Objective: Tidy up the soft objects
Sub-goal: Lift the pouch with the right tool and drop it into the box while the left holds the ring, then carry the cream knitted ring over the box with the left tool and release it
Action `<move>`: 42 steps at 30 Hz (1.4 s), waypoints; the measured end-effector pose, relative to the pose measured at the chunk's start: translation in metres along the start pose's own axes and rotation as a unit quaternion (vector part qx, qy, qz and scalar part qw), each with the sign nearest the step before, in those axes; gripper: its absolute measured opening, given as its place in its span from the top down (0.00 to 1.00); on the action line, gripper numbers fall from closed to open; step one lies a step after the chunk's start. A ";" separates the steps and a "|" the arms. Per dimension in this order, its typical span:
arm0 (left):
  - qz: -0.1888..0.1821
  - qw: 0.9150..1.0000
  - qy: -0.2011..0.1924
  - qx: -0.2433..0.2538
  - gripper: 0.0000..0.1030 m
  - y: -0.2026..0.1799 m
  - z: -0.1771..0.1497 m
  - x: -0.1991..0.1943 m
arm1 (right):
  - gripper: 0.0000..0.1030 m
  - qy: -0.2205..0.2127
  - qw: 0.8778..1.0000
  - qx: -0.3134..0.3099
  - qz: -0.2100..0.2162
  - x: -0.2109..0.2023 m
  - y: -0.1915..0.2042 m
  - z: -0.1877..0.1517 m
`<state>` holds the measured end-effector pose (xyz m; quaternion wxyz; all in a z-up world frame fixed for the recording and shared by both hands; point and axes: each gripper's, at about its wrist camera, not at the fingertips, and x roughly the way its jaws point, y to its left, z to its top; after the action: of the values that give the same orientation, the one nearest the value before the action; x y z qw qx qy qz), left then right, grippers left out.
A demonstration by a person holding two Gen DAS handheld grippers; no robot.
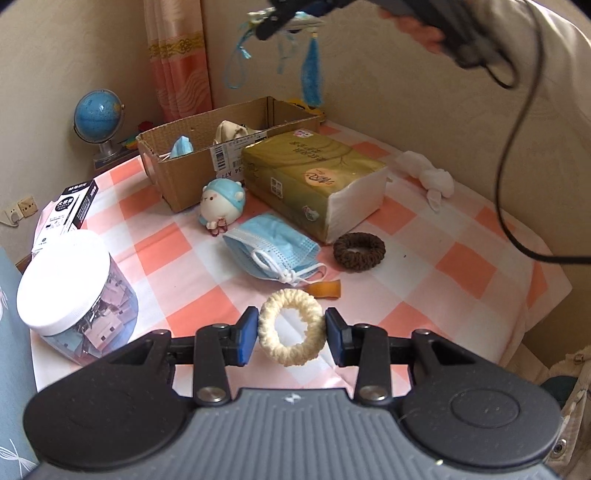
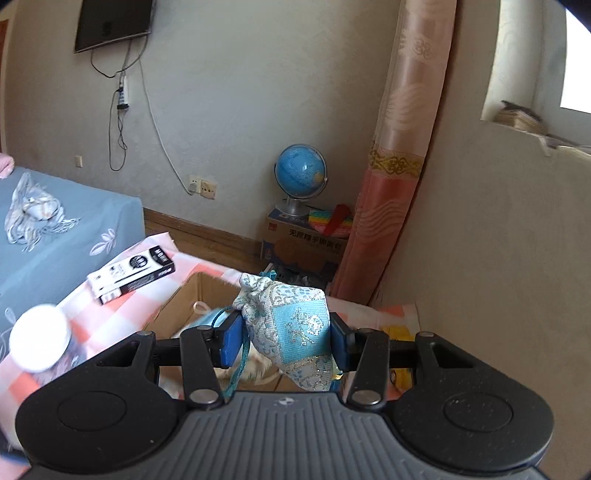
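Note:
My left gripper [image 1: 291, 335] is shut on a cream scrunchie [image 1: 291, 332], held just above the checked tablecloth [image 1: 461, 266]. My right gripper [image 2: 285, 338] is shut on a light-blue and silver brocade pouch [image 2: 295, 332] and hangs high over the open cardboard box [image 2: 192, 295]; from the left wrist view the same gripper [image 1: 288, 18] shows at the top, blue cords and a tassel dangling. The box [image 1: 192, 166] holds a blue mask and a cream item. On the cloth lie a blue face mask [image 1: 273, 251], a brown scrunchie [image 1: 359, 252], a small plush toy [image 1: 221, 205] and a white cloth [image 1: 428, 175].
A gold tissue pack [image 1: 314, 181] lies against the box. A clear jar with a white lid [image 1: 70, 291] and a black-and-white carton [image 1: 68, 210] stand at the left. A globe [image 1: 98, 120] stands behind the table. A black cable [image 1: 513, 184] hangs at the right; walls close in behind.

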<state>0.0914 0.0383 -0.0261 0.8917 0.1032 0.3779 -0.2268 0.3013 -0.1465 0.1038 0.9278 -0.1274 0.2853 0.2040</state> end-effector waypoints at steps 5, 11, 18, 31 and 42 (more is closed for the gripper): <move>0.000 1.000 0.001 -0.009 0.63 0.006 -0.003 0.004 | 0.49 0.011 1.000 0.015 -0.010 0.041 0.000 0.017; -0.001 1.000 0.001 -0.019 0.63 0.013 -0.005 0.007 | 0.49 0.048 0.998 0.036 -0.024 0.082 -0.005 0.009; 0.001 1.000 0.003 -0.023 0.63 0.016 -0.004 0.009 | 0.07 0.064 0.995 0.061 -0.046 0.095 -0.009 -0.014; 0.006 1.000 0.006 -0.018 0.63 0.012 0.009 0.008 | 0.00 0.058 0.996 0.061 -0.023 0.045 0.002 -0.044; 0.019 1.000 0.000 -0.020 0.63 0.012 0.030 0.005 | 0.00 0.051 0.996 0.070 -0.013 -0.017 0.025 -0.100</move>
<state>0.1187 0.0370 -0.0088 0.8978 0.0926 0.3803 -0.2018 0.2296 -0.1648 0.0299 0.9211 -0.0766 0.3444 0.1647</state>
